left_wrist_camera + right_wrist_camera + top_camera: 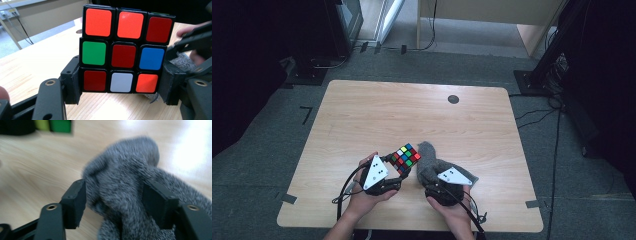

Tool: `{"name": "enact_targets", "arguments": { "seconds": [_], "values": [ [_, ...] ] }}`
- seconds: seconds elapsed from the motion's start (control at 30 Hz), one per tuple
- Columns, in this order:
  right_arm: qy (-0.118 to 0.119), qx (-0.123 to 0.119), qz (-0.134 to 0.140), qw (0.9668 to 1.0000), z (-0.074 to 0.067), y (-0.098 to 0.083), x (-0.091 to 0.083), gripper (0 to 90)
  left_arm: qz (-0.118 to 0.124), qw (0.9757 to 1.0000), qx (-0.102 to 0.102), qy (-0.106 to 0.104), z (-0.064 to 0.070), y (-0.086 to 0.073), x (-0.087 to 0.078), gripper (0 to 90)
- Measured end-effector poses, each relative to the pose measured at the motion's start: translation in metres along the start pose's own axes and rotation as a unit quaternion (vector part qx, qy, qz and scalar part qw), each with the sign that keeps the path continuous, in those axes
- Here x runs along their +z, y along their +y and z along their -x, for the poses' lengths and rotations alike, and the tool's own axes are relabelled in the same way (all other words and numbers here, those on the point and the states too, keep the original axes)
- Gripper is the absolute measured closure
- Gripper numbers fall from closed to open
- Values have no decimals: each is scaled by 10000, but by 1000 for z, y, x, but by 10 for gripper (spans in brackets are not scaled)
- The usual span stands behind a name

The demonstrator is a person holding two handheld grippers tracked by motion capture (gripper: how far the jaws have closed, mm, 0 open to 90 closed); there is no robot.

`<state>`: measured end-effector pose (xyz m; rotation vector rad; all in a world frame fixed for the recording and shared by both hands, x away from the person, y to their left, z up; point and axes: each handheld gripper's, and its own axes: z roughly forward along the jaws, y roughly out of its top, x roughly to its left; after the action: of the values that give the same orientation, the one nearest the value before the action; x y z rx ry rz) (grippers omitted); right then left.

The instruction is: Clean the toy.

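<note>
On table (362, 115), unlabelled cube (125, 50), grey cloth (130, 195)

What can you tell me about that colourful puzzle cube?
The puzzle cube is a three-by-three cube of black plastic with glossy stickers. The face in the left gripper view shows orange, red, green, blue and white squares. The left gripper clamps its bottom row from both sides, holding it tilted above the wooden table, beside a grey fuzzy cloth.
</note>
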<state>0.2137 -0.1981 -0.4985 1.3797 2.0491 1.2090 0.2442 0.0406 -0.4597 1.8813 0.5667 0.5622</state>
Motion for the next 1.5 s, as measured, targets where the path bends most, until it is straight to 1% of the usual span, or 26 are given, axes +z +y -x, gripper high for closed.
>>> {"name": "enact_targets", "arguments": {
  "seconds": [0.1,0.23,0.3,0.33,0.4,0.43,0.47,0.5,0.57,0.63,0.73,0.83,0.87,0.9,0.93,0.97,1.03,1.07,1.13,1.2,1.27,1.3,1.37,1.43,1.47,1.5],
  "values": [
    [-316,-63,-230,9992,5,-8,10,426,2,10000,-27,-22,0,0,0,336],
    [-240,173,-346,9990,17,-11,13,483,-32,10000,-54,-58,2,-2,2,336],
    [-245,140,-365,9989,21,-11,13,571,-31,9999,-86,-83,2,-4,3,336],
    [-261,136,-343,9990,22,-12,12,650,-26,9999,-99,-95,2,-5,4,336],
    [-243,175,-328,9990,25,-12,9,757,-11,9996,-204,-190,2,-8,6,336],
    [-204,216,-297,9991,28,-11,7,783,-9,9994,-235,-242,2,-12,7,336],
    [-224,254,-142,9993,31,-9,2,793,-21,9993,-243,-275,2,-14,8,336],
    [-197,301,-17,9993,33,-8,-2,796,-26,9992,-249,-311,3,-17,10,336],
    [-15,392,377,9985,39,-2,-14,799,-68,9987,-284,-414,4,-24,13,336],
    [69,307,713,9970,40,5,-27,799,-137,9985,-226,-477,8,-28,18,336],
    [309,165,1176,9924,37,15,-43,799,-188,9981,-66,-575,17,-28,22,336],
    [714,30,1543,9854,28,24,-57,796,-216,9978,143,-610,26,-23,22,337],
    [844,-53,1594,9836,25,26,-59,794,-218,9977,181,-617,28,-22,22,336],
    [1044,-195,1617,9811,20,28,-61,790,-209,9976,202,-626,31,-20,22,336],
    [1159,-379,1571,9800,14,29,-62,789,-208,9975,218,-641,33,-18,22,337],
    [1176,-519,1516,9800,8,30,-62,788,-221,9974,240,-650,35,-16,22,337],
    [1223,-623,1494,9792,0,30,-61,785,-256,9971,355,-619,38,-14,21,337],
    [1224,-588,1481,9796,-2,30,-61,785,-237,9970,367,-637,38,-14,20,337],
    [1176,-499,1477,9808,3,31,-60,787,-173,9968,330,-714,35,-14,17,337],
    [958,-288,1376,9854,13,30,-58,789,-69,9968,240,-764,31,-11,13,337],
    [940,-38,1340,9865,22,29,-58,788,-37,9967,195,-791,29,-10,12,337],
    [988,-28,1344,9860,23,29,-59,787,-50,9966,185,-796,28,-10,12,337],
    [1162,-151,1423,9829,19,31,-62,785,-118,9967,186,-786,28,-11,13,338],
    [1395,-366,1493,9782,8,34,-64,782,-140,9965,201,-801,30,-12,14,338],
    [1462,-485,1516,9764,2,35,-65,781,-138,9964,228,-802,33,-11,14,338],
    [1460,-583,1530,9756,-4,36,-66,781,-139,9964,246,-800,34,-11,14,338]
  ]
}}
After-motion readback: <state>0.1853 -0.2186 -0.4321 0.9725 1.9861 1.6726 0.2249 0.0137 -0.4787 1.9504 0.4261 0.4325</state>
